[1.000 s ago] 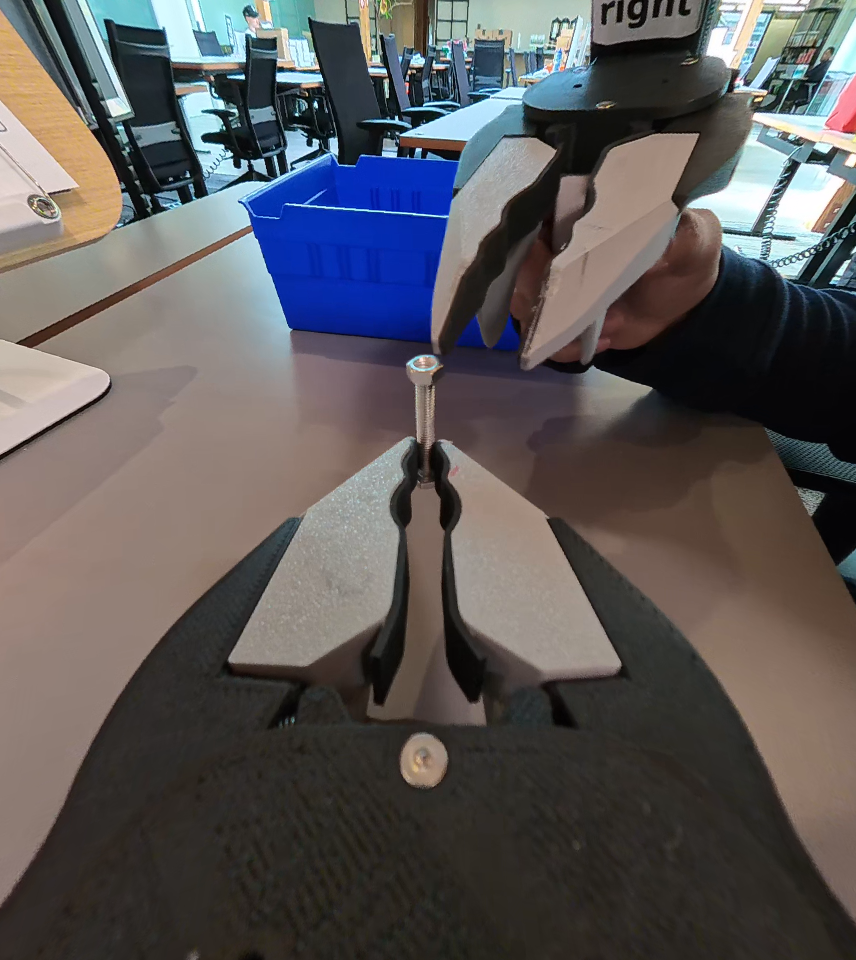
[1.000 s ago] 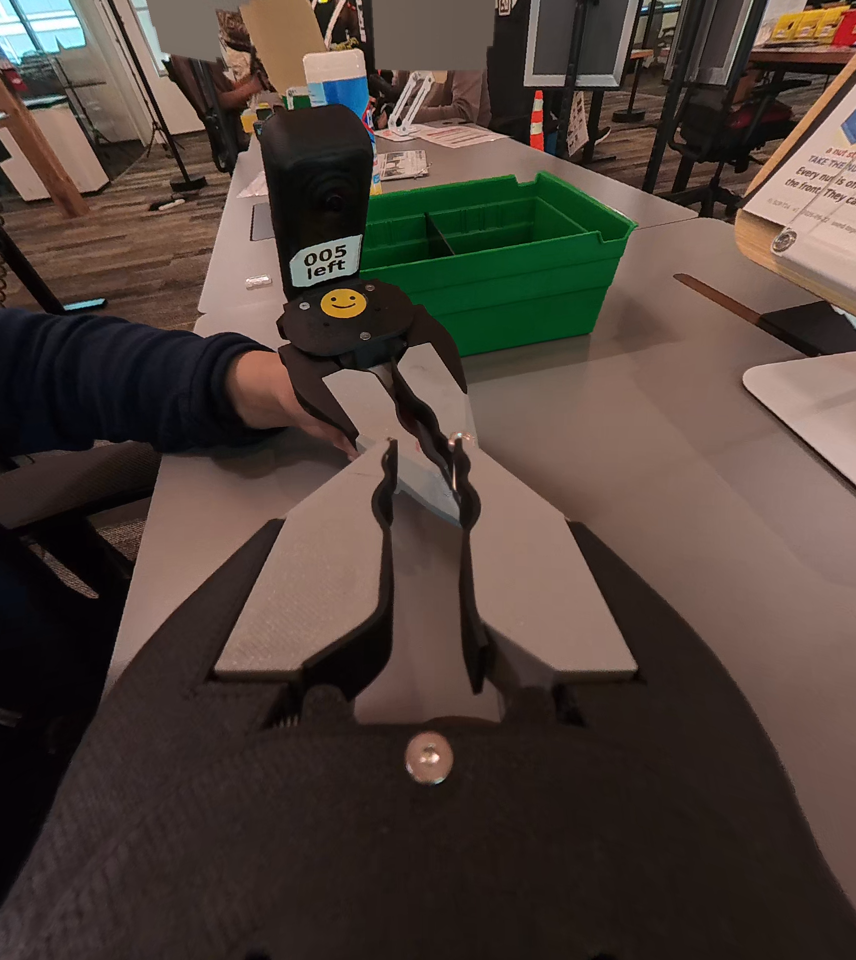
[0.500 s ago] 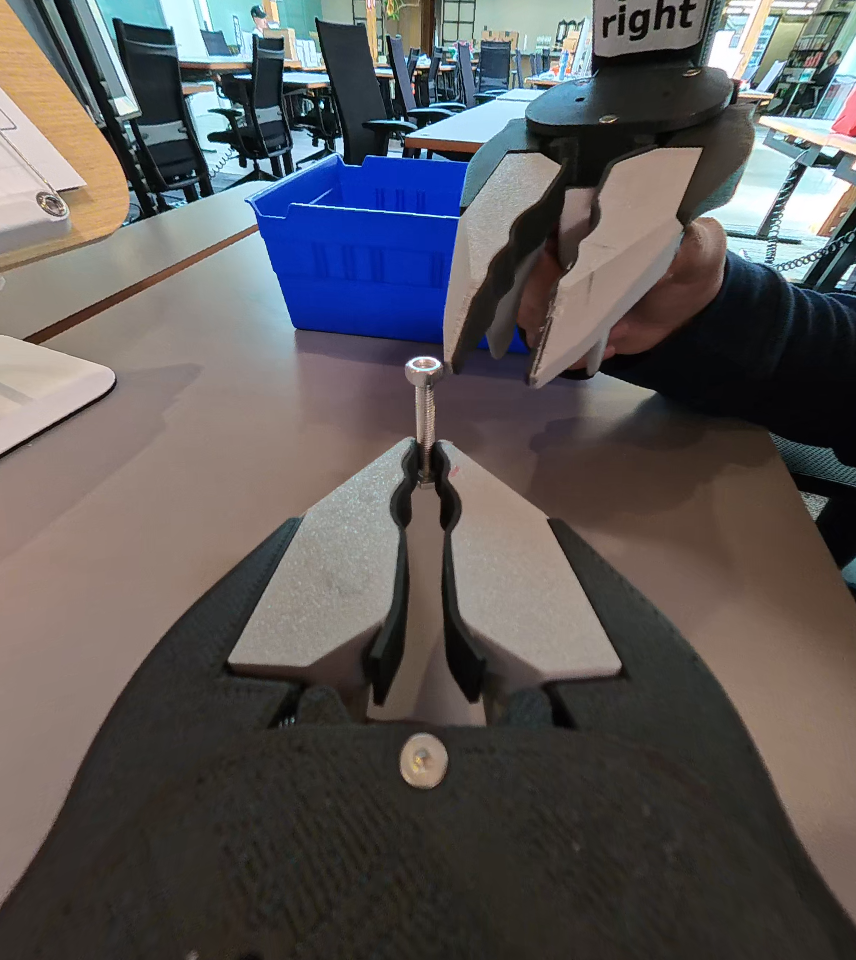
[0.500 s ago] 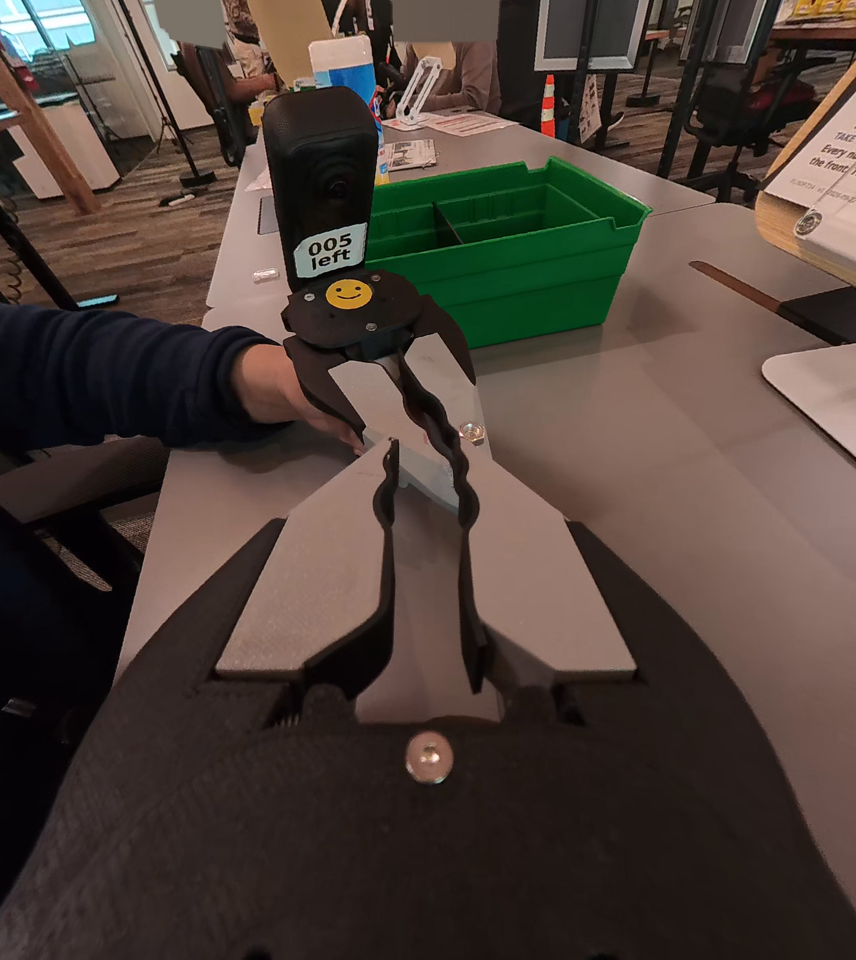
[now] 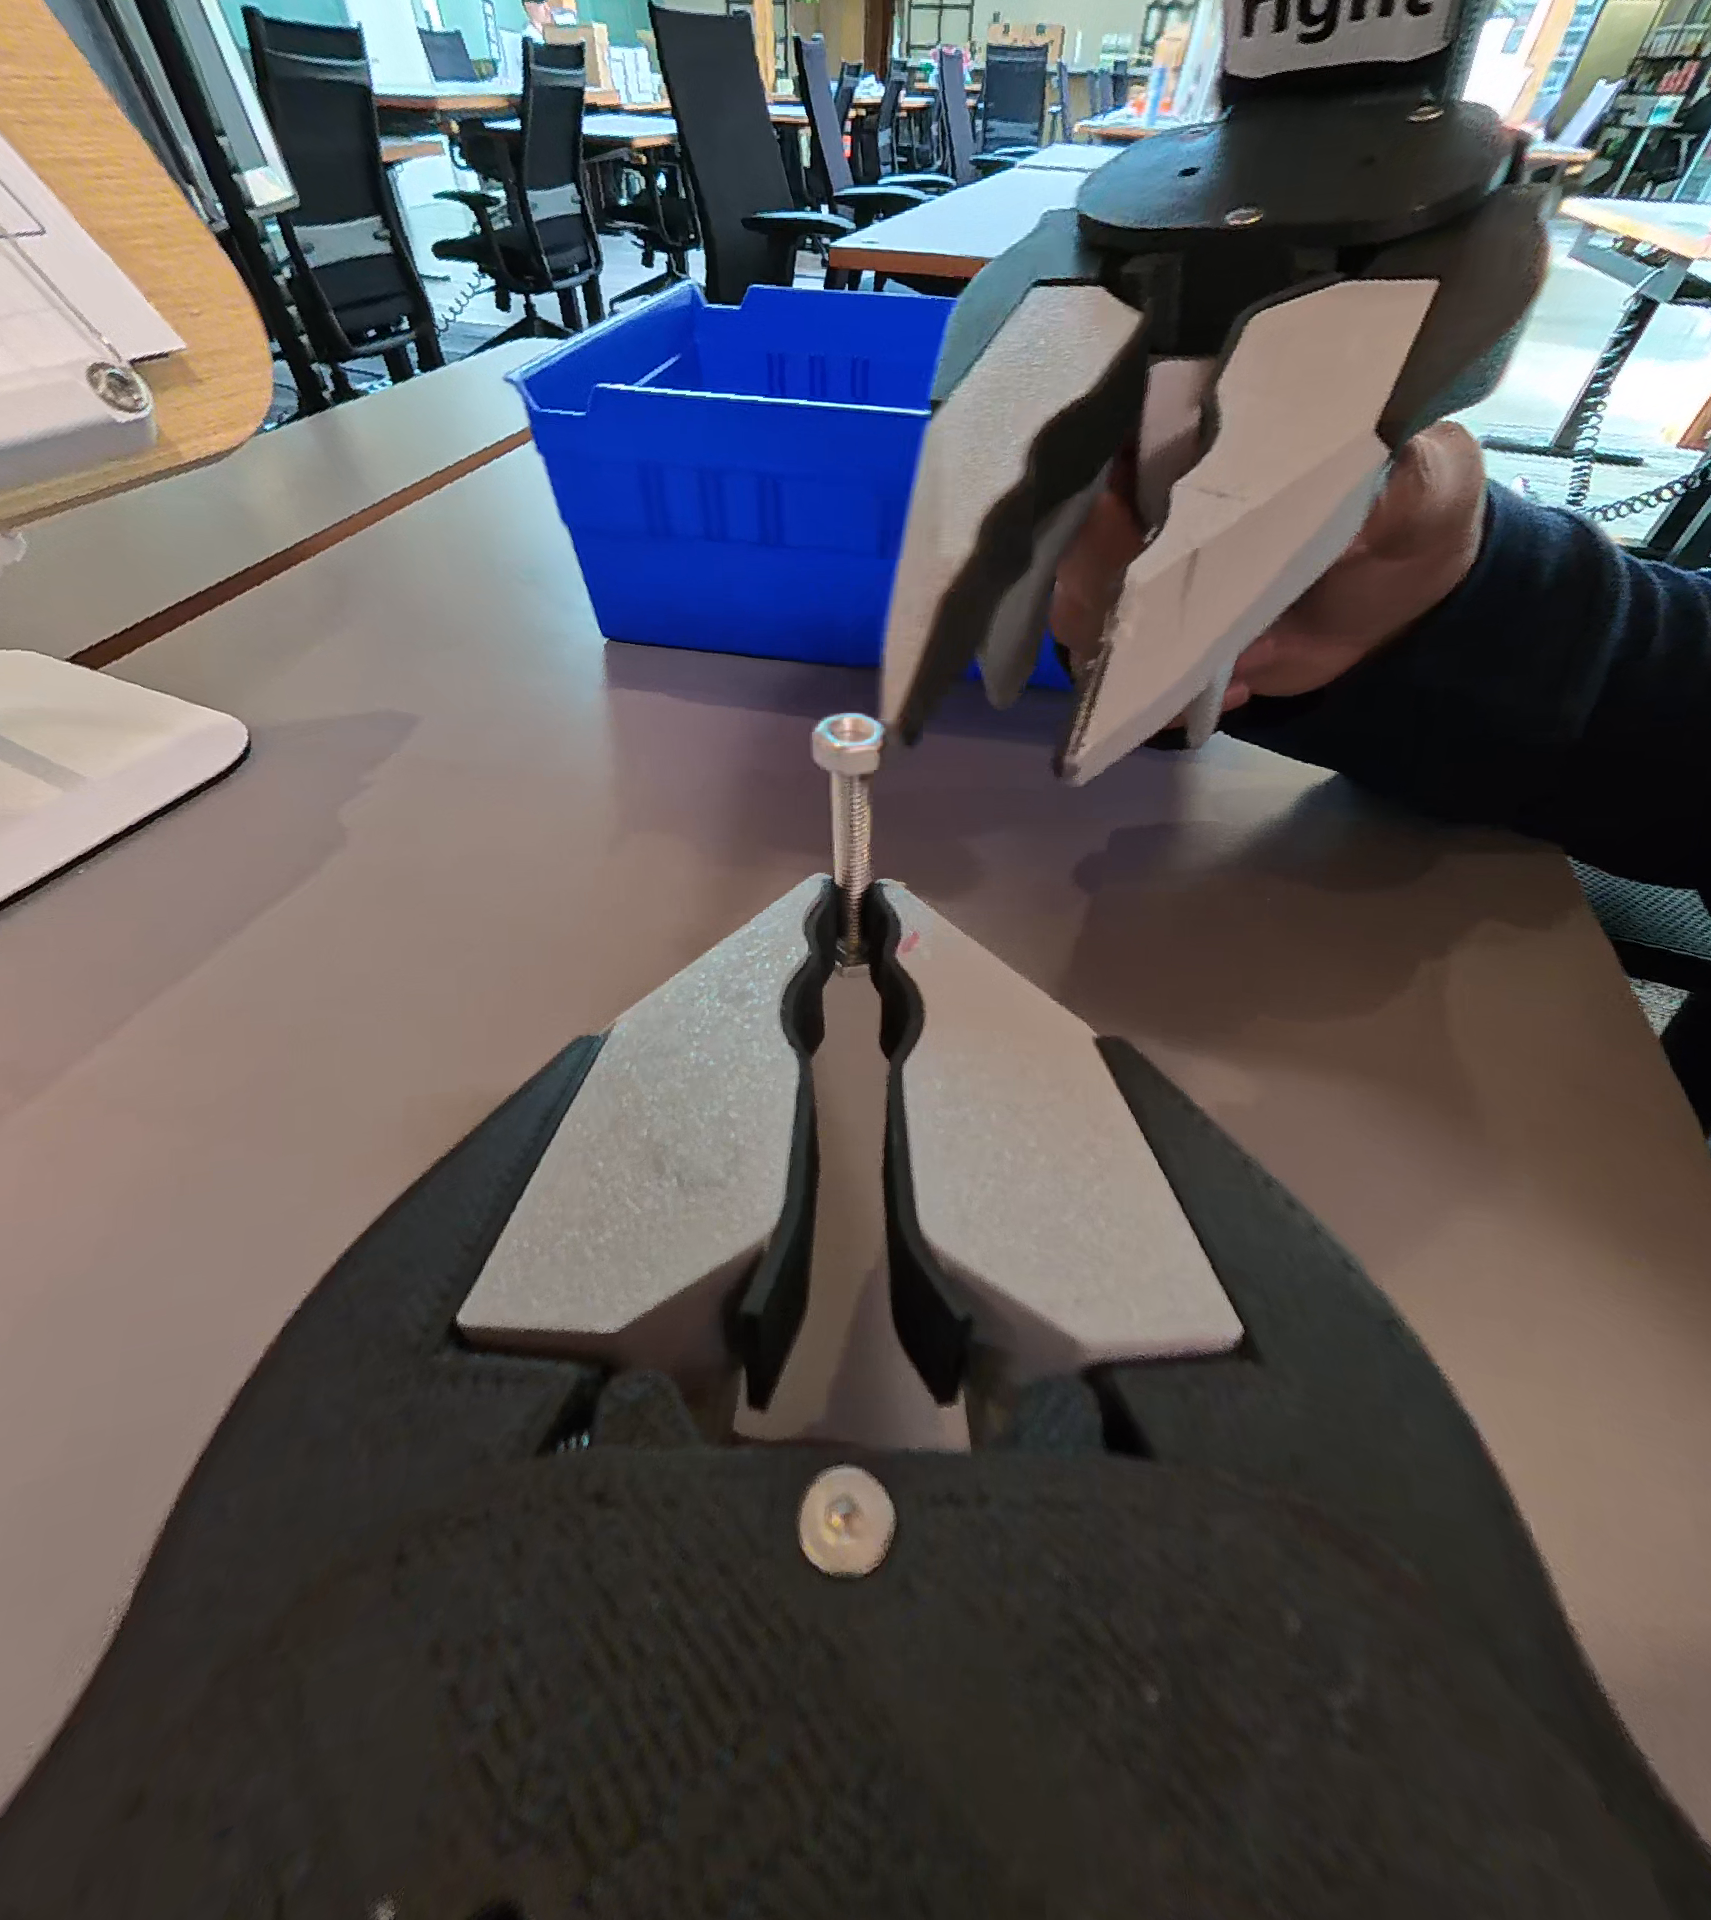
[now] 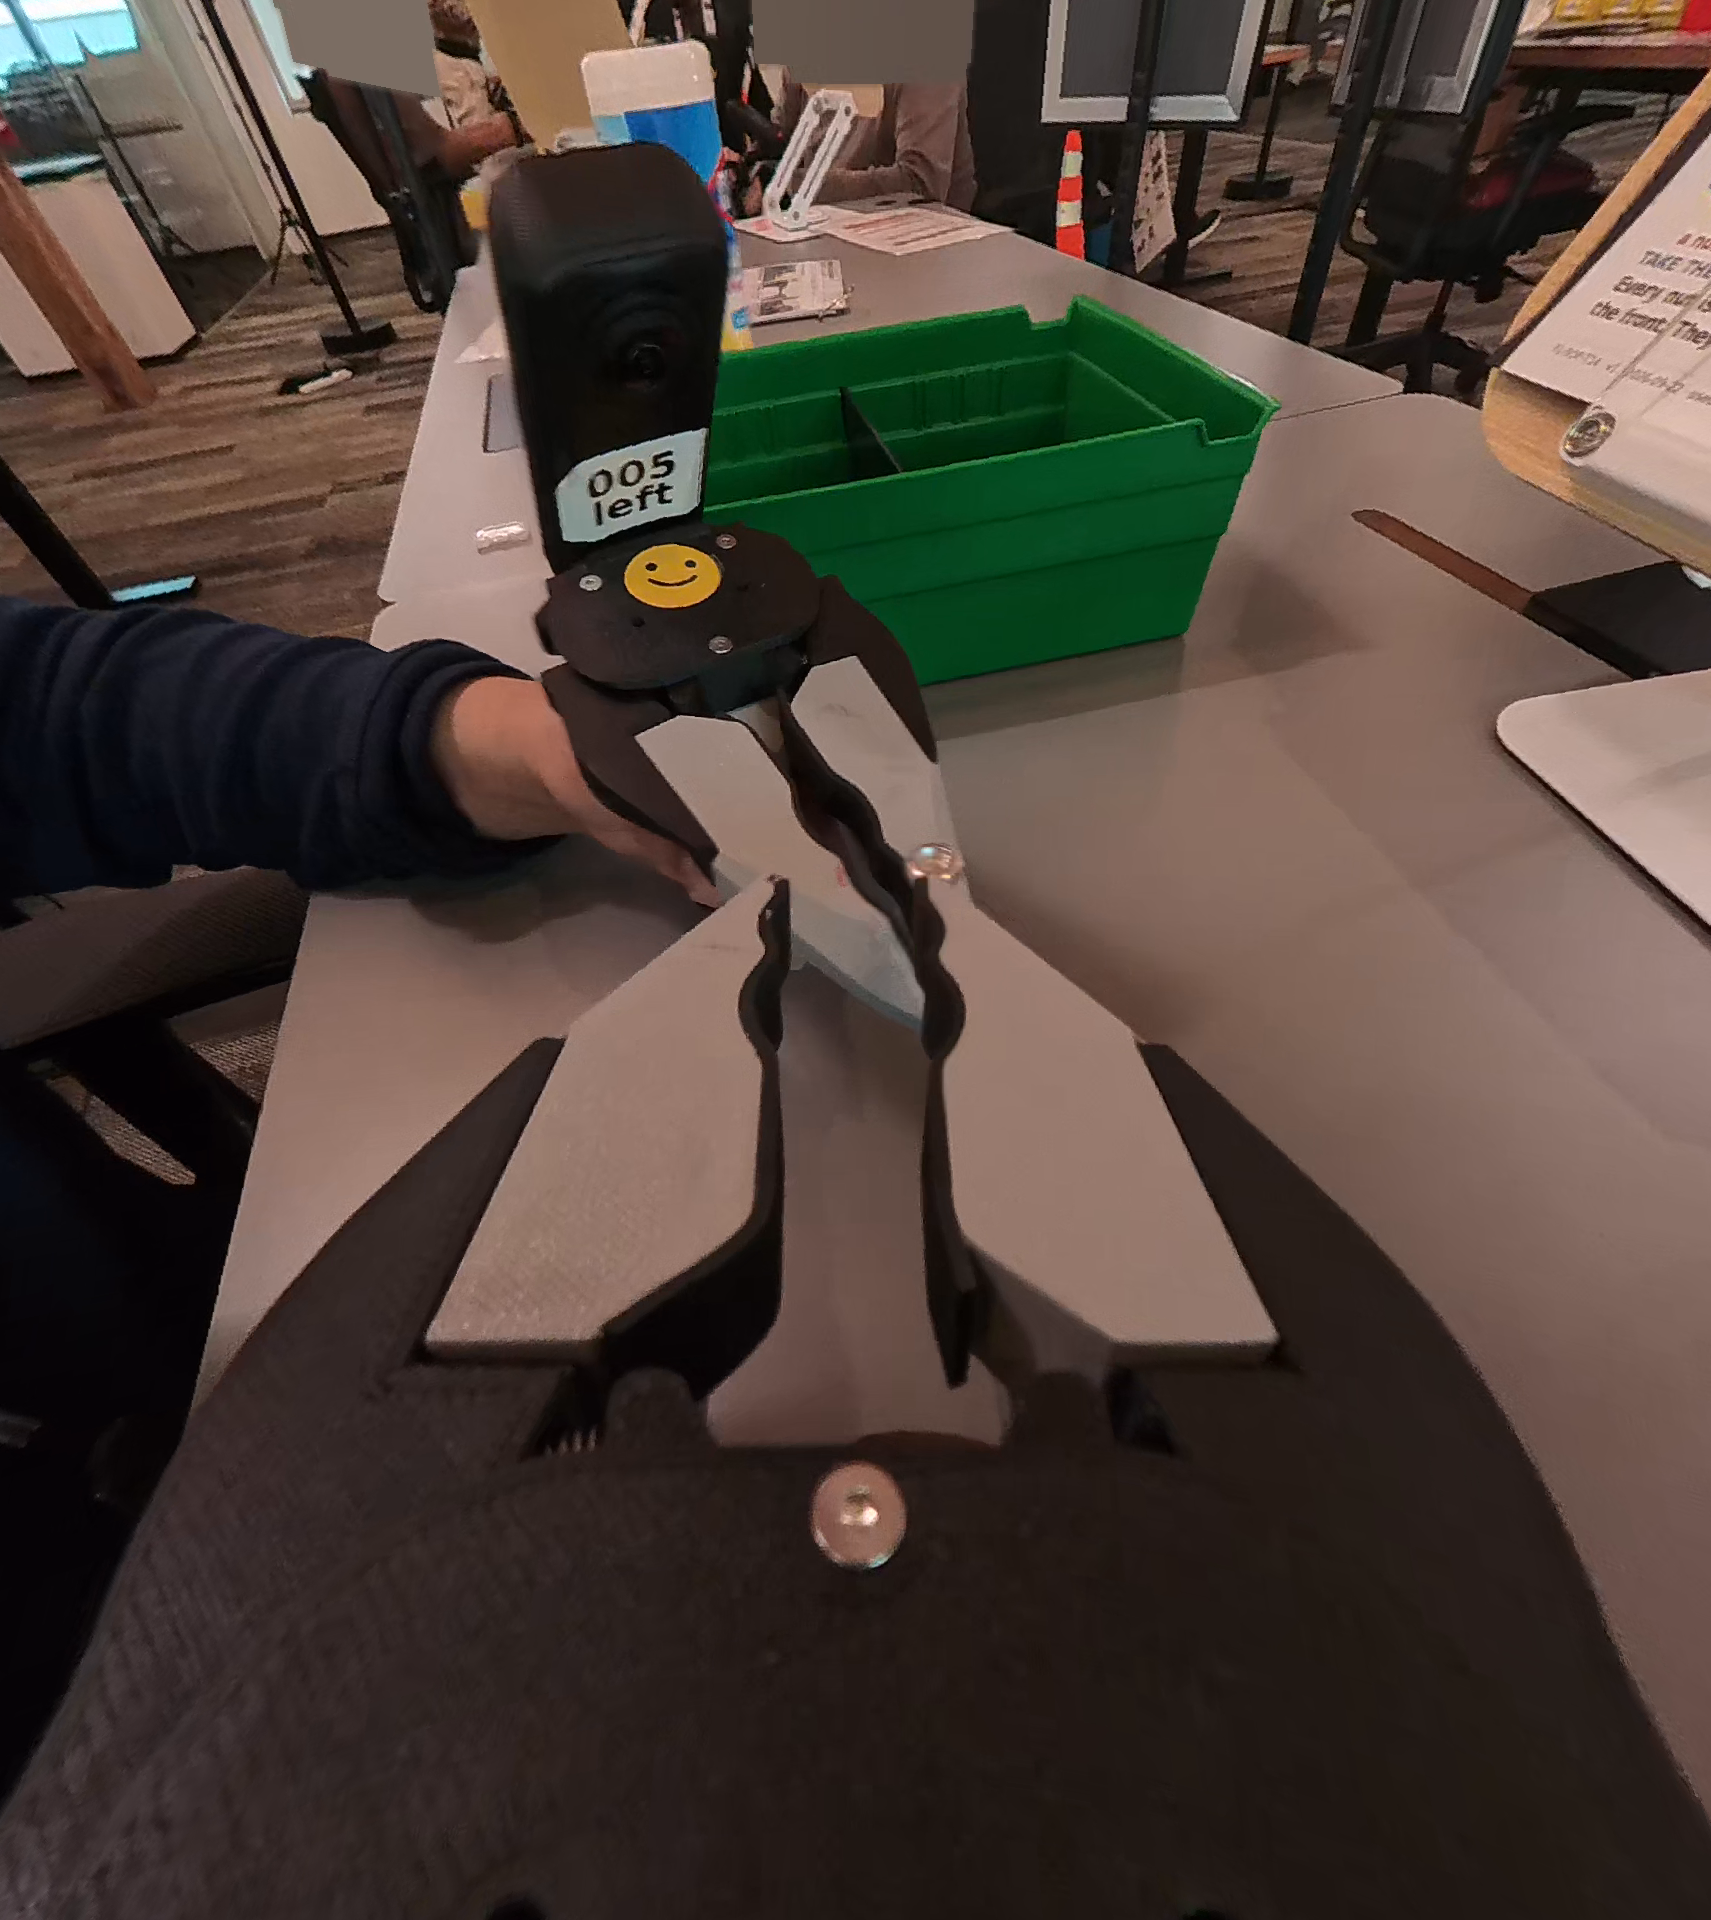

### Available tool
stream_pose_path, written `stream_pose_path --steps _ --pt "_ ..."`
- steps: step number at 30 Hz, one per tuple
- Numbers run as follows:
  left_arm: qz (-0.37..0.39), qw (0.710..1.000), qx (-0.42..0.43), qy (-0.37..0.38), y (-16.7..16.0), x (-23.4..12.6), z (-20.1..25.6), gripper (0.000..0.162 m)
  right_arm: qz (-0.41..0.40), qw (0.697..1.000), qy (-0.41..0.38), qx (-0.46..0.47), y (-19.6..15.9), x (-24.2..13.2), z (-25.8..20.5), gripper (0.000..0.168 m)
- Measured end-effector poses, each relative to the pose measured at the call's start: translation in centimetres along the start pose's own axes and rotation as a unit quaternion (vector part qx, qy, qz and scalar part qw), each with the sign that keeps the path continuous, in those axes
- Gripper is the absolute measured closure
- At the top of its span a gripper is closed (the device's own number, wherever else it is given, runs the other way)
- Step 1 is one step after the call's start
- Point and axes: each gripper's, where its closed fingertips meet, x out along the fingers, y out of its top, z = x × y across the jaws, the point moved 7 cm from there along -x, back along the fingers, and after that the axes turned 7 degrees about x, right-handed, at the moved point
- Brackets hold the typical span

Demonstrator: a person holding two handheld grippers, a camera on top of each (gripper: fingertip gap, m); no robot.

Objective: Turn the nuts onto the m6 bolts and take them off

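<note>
Two grippers meet over my grey table (image 5: 331, 935). My left gripper (image 5: 853, 914), nearly closed, pinches the lower end of a bolt (image 5: 851, 821) between its tips, the shank standing upright with a nut (image 5: 847, 740) at its top. Behind the bolt sits a blue bin (image 5: 737, 499). Just right of the nut, my right gripper (image 5: 981, 743) hangs tip-down, its fingers apart and gripping nothing, the nearer tip almost at the nut. From my right wrist, a green bin (image 6: 986, 520) stands behind the left gripper.

Shiny threaded metal bolt (image 5: 851, 821), matt grey table (image 5: 311, 935), probably glossy plastic blue bin (image 5: 737, 520).
</note>
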Motion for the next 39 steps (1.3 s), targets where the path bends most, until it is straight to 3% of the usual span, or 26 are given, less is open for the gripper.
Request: stream_pose_path --steps 3,13,22,30,36,39 --pt "0.002 1.0 -0.006 0.001 -0.01 -0.09 -0.15 0.159 0.003 1.0 0.007 0.002 0.08 -0.05 -0.11 0.152" --pt "-0.002 1.0 0.003 -0.01 0.0 0.08 0.24 0.159 0.007 1.0 -0.01 0.017 0.04 0.11 0.46 0.132" --pt "-0.001 1.0 -0.004 0.0 -0.04 -0.02 -0.1 0.159 0.012 1.0 0.006 0.008 0.24 -0.21 0.03 0.147" --pt "-0.003 1.0 0.005 -0.007 -0.02 0.12 0.23 0.159 0.007 1.0 -0.004 0.016 0.05 0.12 0.32 0.131" --pt "-0.002 1.0 -0.004 0.002 -0.06 0.01 -0.09 0.159 0.009 1.0 0.003 0.005 0.16 -0.14 0.03 0.145" --pt "-0.003 1.0 0.0 -0.002 -0.05 0.04 0.02 0.159 0.015 1.0 0.001 0.011 0.27 -0.27 0.2 0.144"
